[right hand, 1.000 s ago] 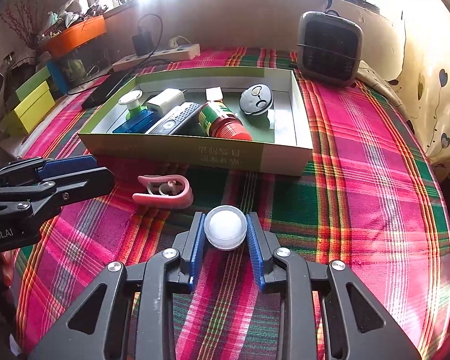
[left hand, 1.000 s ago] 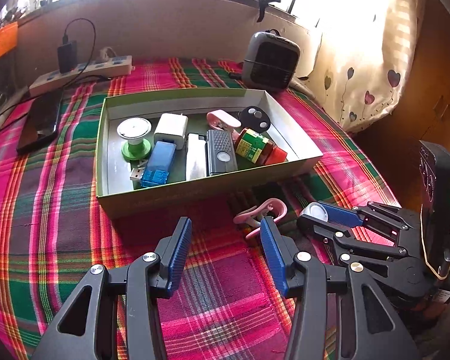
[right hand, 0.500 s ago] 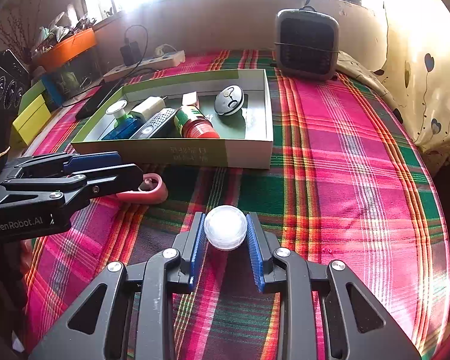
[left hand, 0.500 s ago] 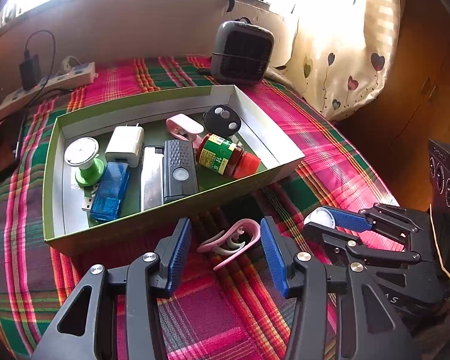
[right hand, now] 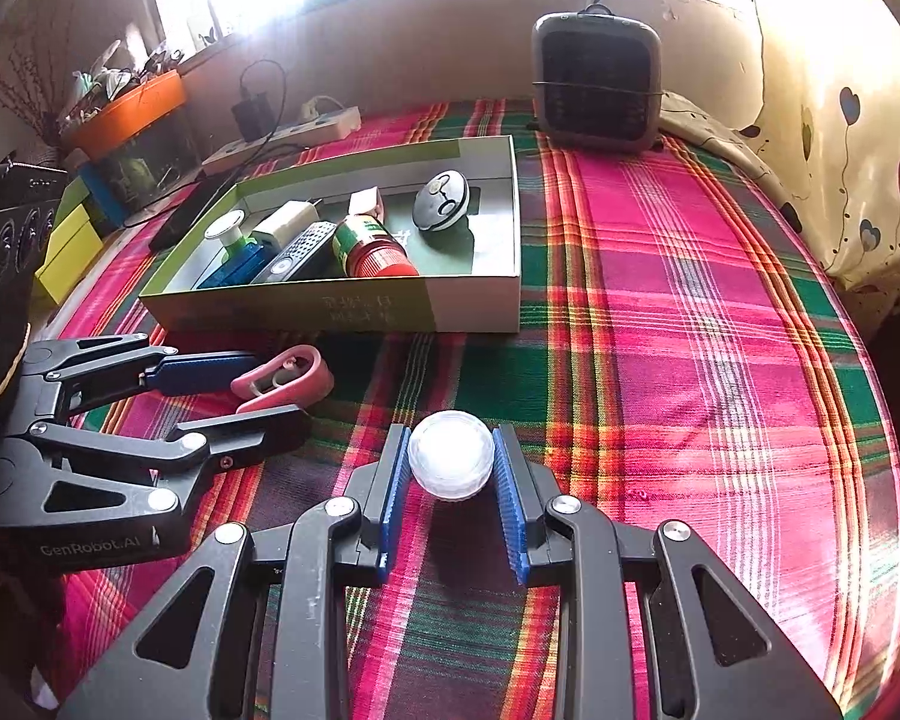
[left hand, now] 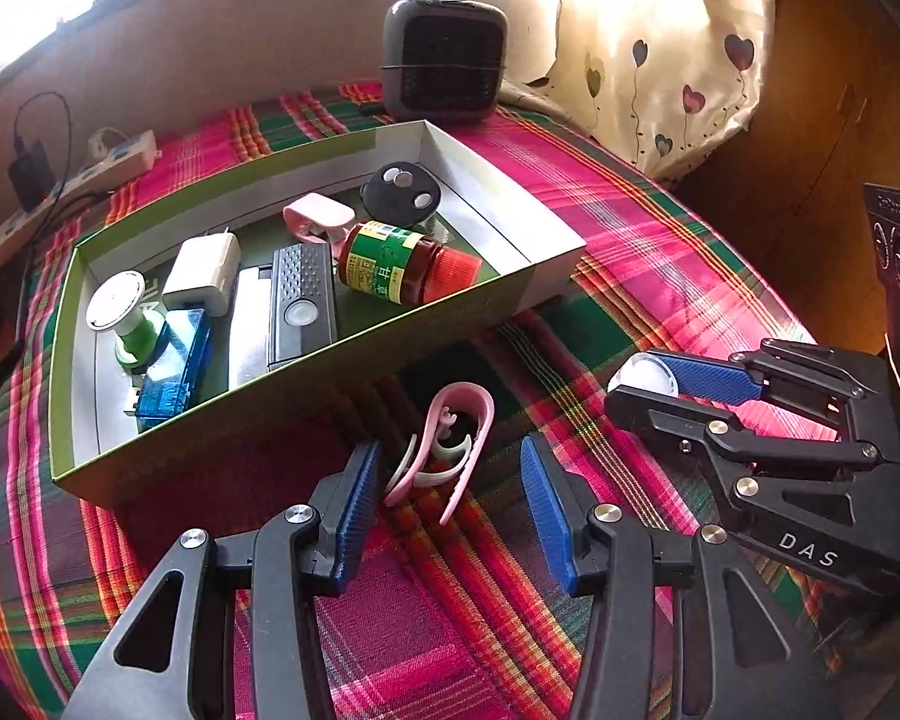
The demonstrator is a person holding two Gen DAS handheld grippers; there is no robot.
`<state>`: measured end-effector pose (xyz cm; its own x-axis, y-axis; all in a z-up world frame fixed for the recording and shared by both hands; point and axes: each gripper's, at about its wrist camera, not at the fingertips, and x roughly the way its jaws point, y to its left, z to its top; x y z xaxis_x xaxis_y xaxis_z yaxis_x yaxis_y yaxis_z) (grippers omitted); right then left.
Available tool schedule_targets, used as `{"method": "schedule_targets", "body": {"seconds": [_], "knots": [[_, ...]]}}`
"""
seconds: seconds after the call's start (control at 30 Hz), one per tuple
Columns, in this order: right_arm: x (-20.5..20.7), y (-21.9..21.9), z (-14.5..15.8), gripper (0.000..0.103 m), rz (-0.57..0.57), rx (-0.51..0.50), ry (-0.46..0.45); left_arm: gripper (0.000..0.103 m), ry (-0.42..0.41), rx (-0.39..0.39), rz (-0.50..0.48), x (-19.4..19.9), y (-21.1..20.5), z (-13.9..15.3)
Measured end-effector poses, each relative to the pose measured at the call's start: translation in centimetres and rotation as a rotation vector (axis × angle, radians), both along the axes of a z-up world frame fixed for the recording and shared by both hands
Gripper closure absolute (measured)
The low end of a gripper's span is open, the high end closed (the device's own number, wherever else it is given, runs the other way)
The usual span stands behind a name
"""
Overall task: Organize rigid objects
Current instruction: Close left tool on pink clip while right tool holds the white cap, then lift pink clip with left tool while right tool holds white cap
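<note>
The left gripper's (left hand: 447,495) fingers stand apart around the pink clip (left hand: 444,450) (untouched, toward twelve o'clock). The right gripper (right hand: 450,483) clamps the white round cap (right hand: 450,462) between its pads.

Plaid cloth (right hand: 690,312), green box (right hand: 354,306), pink clip (left hand: 444,444), heater (right hand: 597,84), pwr strip (right hand: 282,135)

A lived-in home room: plaid tablecloth (right hand: 690,330), heart-print curtain (left hand: 678,60), small heater (right hand: 597,84) by the window.
</note>
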<state>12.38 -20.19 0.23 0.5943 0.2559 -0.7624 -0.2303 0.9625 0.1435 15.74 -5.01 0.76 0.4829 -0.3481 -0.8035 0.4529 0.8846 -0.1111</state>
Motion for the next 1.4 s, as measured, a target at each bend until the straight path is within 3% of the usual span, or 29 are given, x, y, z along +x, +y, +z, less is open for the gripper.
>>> {"method": "schedule_targets", "body": {"seconds": [0.6,0.83,1.4], "knots": [[0.06,-0.06,-0.33,0.075,-0.002,0.001,0.008,0.058,-0.034,0.011,0.035,0.47,-0.46,-0.17],[0.12,-0.02,-0.31,0.075,-0.001,-0.001,0.006,0.075,-0.038,0.013,0.050,0.48,-0.03,-0.07],[0.10,0.01,-0.30,0.075,0.001,-0.002,0.006,0.080,-0.048,0.001,0.081,0.17,0.31,-0.09]]}}
